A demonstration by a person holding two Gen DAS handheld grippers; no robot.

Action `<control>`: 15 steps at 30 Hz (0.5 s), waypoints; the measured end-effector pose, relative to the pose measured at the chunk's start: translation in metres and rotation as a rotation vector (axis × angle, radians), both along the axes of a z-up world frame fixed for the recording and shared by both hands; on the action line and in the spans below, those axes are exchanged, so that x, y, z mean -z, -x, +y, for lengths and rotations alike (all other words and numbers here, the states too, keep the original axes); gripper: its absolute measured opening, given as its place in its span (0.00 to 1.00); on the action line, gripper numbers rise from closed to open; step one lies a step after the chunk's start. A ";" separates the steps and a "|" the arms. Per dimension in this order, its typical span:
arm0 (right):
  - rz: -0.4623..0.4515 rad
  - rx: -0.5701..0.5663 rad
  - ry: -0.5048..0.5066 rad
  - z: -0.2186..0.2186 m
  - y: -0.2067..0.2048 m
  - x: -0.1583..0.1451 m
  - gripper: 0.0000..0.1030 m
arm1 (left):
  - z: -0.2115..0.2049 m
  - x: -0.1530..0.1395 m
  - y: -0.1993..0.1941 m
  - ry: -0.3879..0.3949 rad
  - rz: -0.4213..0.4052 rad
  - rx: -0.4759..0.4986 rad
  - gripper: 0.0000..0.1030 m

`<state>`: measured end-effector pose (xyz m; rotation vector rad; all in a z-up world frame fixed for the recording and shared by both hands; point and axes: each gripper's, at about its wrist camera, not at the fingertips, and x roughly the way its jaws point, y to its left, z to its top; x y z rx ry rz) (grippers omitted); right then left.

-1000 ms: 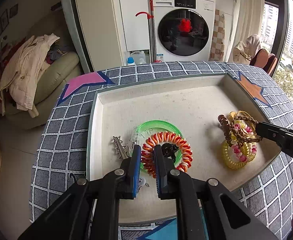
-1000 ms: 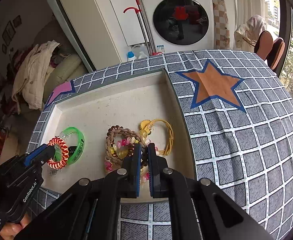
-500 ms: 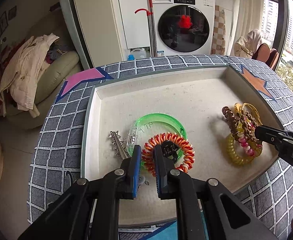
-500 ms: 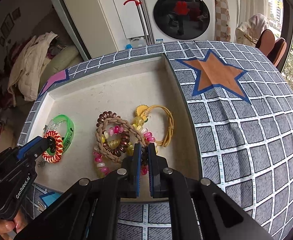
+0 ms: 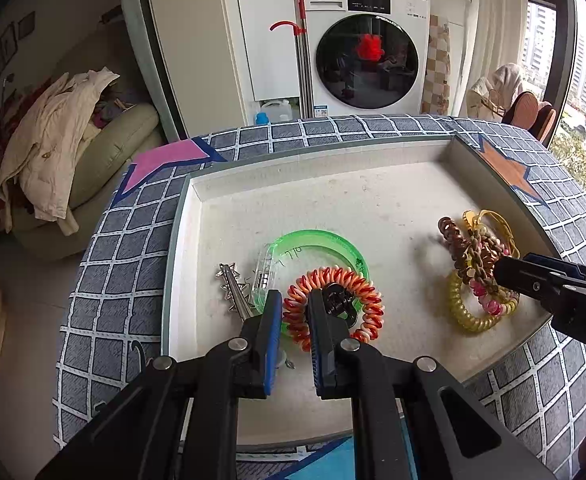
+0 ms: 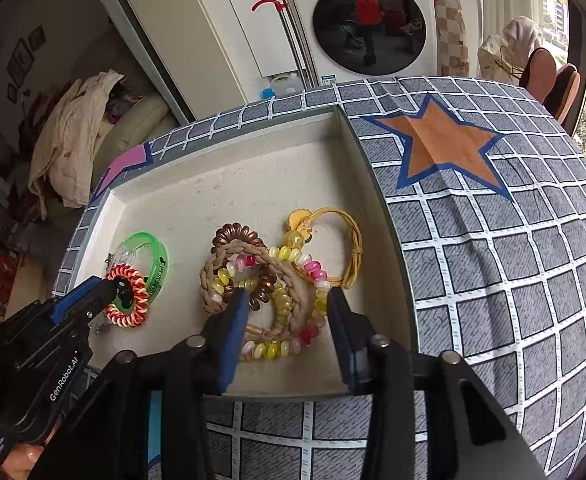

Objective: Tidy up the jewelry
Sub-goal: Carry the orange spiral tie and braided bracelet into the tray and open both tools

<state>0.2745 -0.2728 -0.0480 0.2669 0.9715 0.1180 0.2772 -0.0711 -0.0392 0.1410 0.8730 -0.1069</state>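
Tray [image 5: 181, 248] sits on the worktop [image 6: 513, 280], which wears a grey grid cloth with an orange star [image 6: 441, 148] and a pink star [image 5: 165, 160]. All jewelry lies inside the tray.

Left gripper [image 5: 295, 304]: clenched on the red-and-white coil band [image 5: 367, 292], near arc of the coil pinched between the pads. A black clip [image 5: 335, 298] sits inside the coil ring, just beside the right finger. Coil overlaps the green bangle [image 5: 321, 240]; a silver spiked piece [image 5: 231, 284] lies just left of the bangle, touching or nearly so, hard to tell. From the right wrist view the left gripper [image 6: 113, 284] tip is at the coil band [image 6: 129, 300] on the tray's left side, with the green bangle [image 6: 159, 264] behind it.

Right gripper [image 6: 287, 300]: jaws have just been opening and now stand apart, released. Between them lies the tangled pile: beaded bracelet [image 6: 281, 348], tan braided band [image 6: 229, 252], brown coil band [image 6: 237, 236]. Left finger tip sits at the brown coil, contact unclear; pads are not pressing on the pile. Yellow cord bracelet [image 6: 353, 240] lies just behind, near the tray's right wall. In the left wrist view the right gripper [image 5: 505, 270] tip is at the same pile [image 5: 477, 264], over a yellow coil band [image 5: 465, 316].

Background: washing machine [image 5: 365, 52], coat on a sofa [image 5: 53, 140].
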 end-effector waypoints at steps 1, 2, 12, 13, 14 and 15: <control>-0.009 0.001 -0.001 0.000 0.001 -0.002 0.48 | 0.000 -0.001 0.000 -0.002 -0.005 -0.001 0.32; -0.016 0.000 -0.004 0.001 0.002 -0.004 0.48 | -0.001 -0.002 0.001 -0.005 -0.010 -0.002 0.32; -0.059 0.008 -0.016 -0.002 0.012 -0.019 0.49 | 0.002 -0.011 0.004 0.028 -0.033 -0.001 0.32; -0.060 0.007 -0.018 -0.002 0.012 -0.021 0.49 | 0.003 -0.011 0.003 0.032 -0.033 0.001 0.37; -0.061 0.005 -0.020 -0.003 0.012 -0.022 0.49 | 0.003 -0.012 0.003 0.034 -0.030 0.003 0.49; -0.062 0.004 -0.021 -0.005 0.013 -0.022 0.49 | 0.003 -0.013 0.003 0.035 -0.032 -0.004 0.84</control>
